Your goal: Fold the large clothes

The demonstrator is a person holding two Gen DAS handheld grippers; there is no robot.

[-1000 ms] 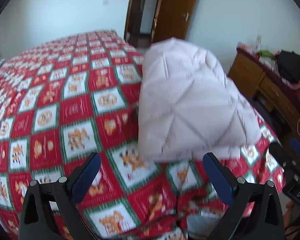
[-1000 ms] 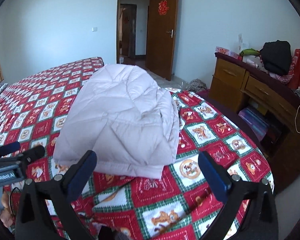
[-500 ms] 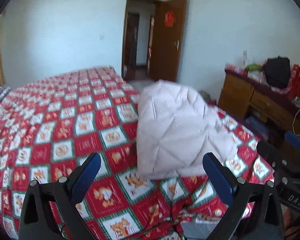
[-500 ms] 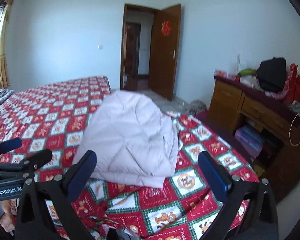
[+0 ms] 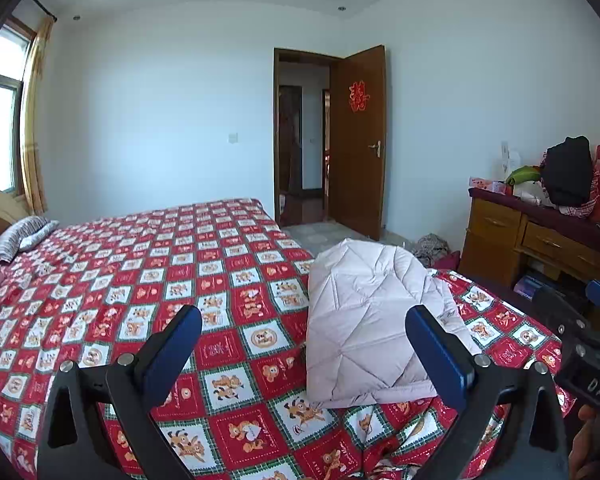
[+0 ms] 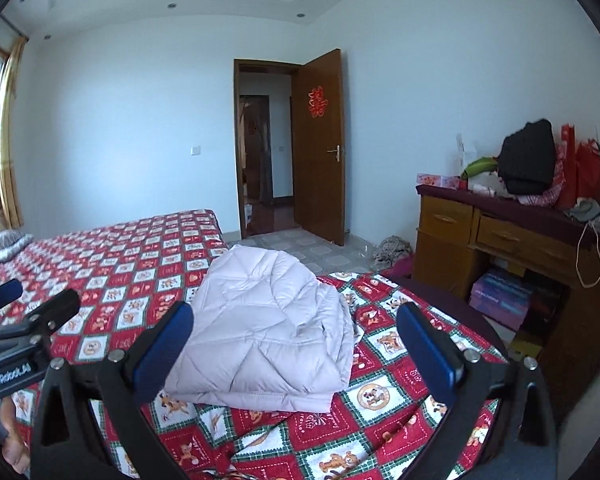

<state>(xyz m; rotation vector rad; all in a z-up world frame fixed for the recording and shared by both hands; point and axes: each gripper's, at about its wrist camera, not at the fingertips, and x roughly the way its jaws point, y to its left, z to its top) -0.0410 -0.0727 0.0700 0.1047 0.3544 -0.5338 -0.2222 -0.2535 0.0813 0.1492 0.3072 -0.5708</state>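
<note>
At my far left the bed (image 5: 112, 280) runs back to a striped pillow (image 5: 24, 232) under the window, its red checked cover bare across that whole side. My left gripper (image 5: 303, 344) hangs above the near edge with its blue pads spread wide and nothing between them. Just ahead and a little to the right lies the pale quilted jacket (image 5: 363, 320), folded into a puffy stack near the foot corner of the bed; from the other side it sits between the pads of my right gripper (image 6: 292, 340), which is likewise spread and empty, clear of the cloth. I judge the fold finished or nearly so, and the risk lies in that puffiness: trapped air could let the top layer spring up and slide, and the loose flap on the jacket's right side looks the likeliest to creep open. If I reach back in, a pad could catch a quilted seam and drag the stack toward the bed's edge, with floor and a dresser (image 6: 499, 240) beyond.
</note>
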